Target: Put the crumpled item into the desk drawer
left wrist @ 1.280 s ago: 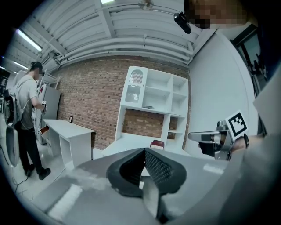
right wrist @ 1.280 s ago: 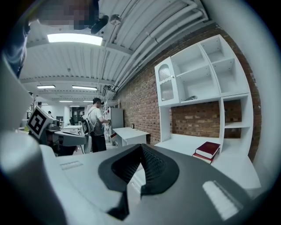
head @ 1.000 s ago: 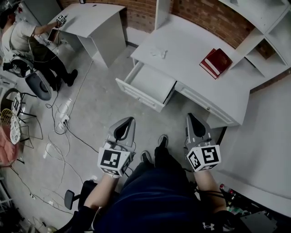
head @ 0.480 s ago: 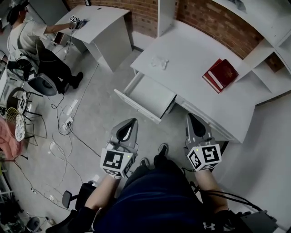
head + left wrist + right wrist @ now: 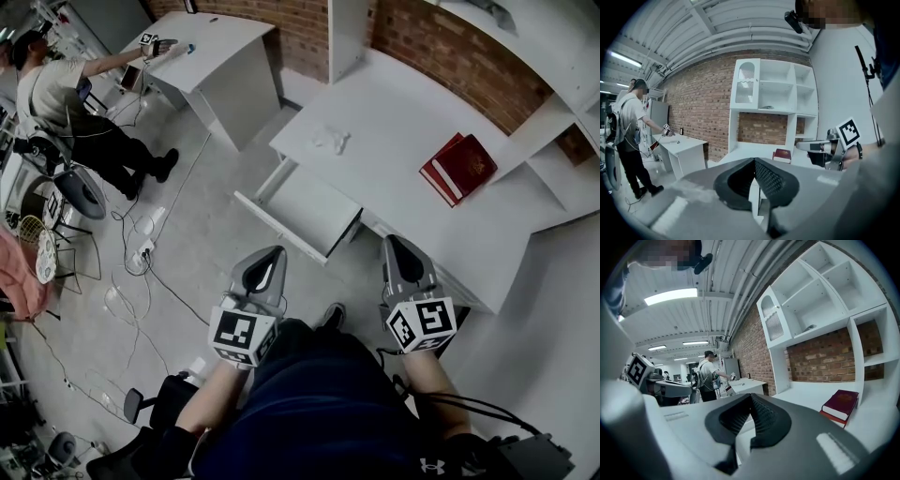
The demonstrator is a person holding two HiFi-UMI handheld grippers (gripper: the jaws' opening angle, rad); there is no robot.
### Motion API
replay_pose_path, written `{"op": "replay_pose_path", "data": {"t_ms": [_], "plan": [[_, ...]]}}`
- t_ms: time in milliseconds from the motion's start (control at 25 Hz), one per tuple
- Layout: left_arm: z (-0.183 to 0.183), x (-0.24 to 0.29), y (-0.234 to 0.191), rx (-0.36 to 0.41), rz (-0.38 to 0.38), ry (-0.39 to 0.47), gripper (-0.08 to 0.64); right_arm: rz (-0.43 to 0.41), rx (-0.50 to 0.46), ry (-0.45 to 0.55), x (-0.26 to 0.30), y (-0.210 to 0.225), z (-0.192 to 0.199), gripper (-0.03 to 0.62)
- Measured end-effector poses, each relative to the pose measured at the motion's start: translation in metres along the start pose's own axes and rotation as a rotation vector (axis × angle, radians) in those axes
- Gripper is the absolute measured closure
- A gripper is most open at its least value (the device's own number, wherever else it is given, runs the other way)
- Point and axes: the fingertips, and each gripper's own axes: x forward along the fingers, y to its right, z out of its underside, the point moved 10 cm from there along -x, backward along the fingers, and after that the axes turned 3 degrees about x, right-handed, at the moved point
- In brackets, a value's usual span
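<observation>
While drawer [image 5: 305,210] gapes, crumpled item [image 5: 333,141] untouched.

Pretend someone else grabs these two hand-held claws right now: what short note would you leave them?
Left gripper: jaws shut, nothing in them, held low in front of the person, short of the desk.
Right gripper: jaws shut, empty, held the same way.
Crumpled item: lying on the white desk, just behind the drawer, untouched.
Drawer: already pulled open, nothing visible inside.
Done: the drawer is open.
Left: reach forward, pick up the crumpled item and drop it into the drawer.
</observation>
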Motion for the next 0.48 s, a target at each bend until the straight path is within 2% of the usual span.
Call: {"op": "replay_pose_path", "data": {"t_ms": [480], "plan": [[0.004, 0.028, -0.016, -0.012, -0.009, -0.024, 0.558, -0.002, 0.025, -0.025, 0.03, 0.018, 0.003, 0.589]]}}
